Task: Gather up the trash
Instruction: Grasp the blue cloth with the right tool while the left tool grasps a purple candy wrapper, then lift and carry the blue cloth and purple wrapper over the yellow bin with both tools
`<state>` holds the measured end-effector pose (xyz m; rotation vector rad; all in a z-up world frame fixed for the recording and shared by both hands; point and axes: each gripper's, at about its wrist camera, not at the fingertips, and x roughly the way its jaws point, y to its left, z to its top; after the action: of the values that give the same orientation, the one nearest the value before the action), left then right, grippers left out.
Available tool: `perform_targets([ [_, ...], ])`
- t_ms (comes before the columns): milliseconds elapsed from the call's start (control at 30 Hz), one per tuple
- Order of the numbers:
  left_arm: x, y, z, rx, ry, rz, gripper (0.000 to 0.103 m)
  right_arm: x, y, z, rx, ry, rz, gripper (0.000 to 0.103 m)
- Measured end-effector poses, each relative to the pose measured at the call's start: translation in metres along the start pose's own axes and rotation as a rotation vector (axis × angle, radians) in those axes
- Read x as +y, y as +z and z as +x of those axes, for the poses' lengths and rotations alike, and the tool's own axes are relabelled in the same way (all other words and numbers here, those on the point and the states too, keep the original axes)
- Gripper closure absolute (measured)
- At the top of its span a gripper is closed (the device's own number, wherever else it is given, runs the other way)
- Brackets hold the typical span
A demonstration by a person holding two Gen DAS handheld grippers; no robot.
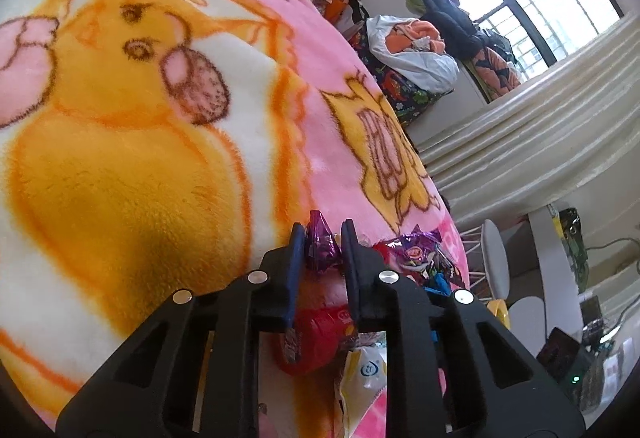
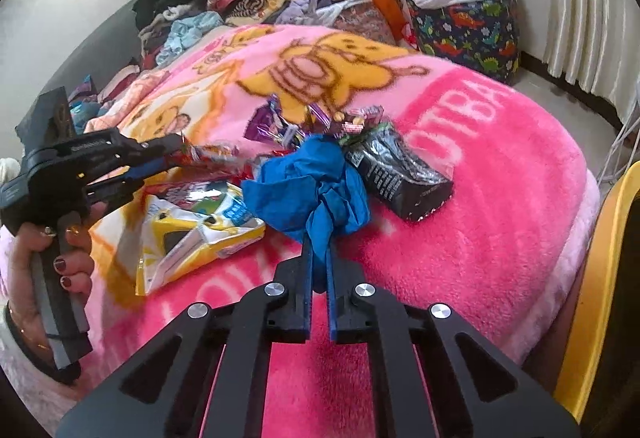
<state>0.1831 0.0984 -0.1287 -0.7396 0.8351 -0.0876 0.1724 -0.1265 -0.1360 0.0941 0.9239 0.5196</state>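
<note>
Left gripper (image 1: 322, 250): clamped on a crinkled purple foil candy wrapper (image 1: 320, 244), pinched between the blue pads near their tips — a light, thin scrap that needs a tip grip to come off the pile

Right gripper (image 2: 318, 258): closed on a crumpled bright blue plastic bag (image 2: 316, 182), holding its gathered lower tail so the bunched bulk stands beyond the fingertips

Trash pile: heaped on the pink fleece blanket with yellow cartoon figures (image 2: 500, 166), in the middle of the bed, near both grippers

Black printed carton (image 2: 400, 174): lying on its side just right of the blue bag, untouched

Yellow and white foil pouch (image 2: 192, 230): flat, torn open, left of the bag, near the person's hand (image 2: 68, 254) on the left tool's handle

Loose candy wrappers (image 2: 312, 126): scattered on the far side of the bag

Task state: judged early — most litter remains on the blanket

Risk: the foil may slip; the bag may drag neighbouring wrappers when lifted
</note>
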Motion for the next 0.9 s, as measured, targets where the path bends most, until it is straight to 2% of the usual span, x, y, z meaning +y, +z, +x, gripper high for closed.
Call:
perform_targets([
  [433,-0.028,-0.001,-0.031,-0.084,0.016,0.102,0.091,0.016,-0.011,-0.028,-0.042,0.045,-0.078,0.097],
  [900,-0.051,-0.006,-0.050,-0.121,0.003,0.172,0.091,0.043,-0.014,-0.054,-0.135,0.107,-0.178,0.097],
])
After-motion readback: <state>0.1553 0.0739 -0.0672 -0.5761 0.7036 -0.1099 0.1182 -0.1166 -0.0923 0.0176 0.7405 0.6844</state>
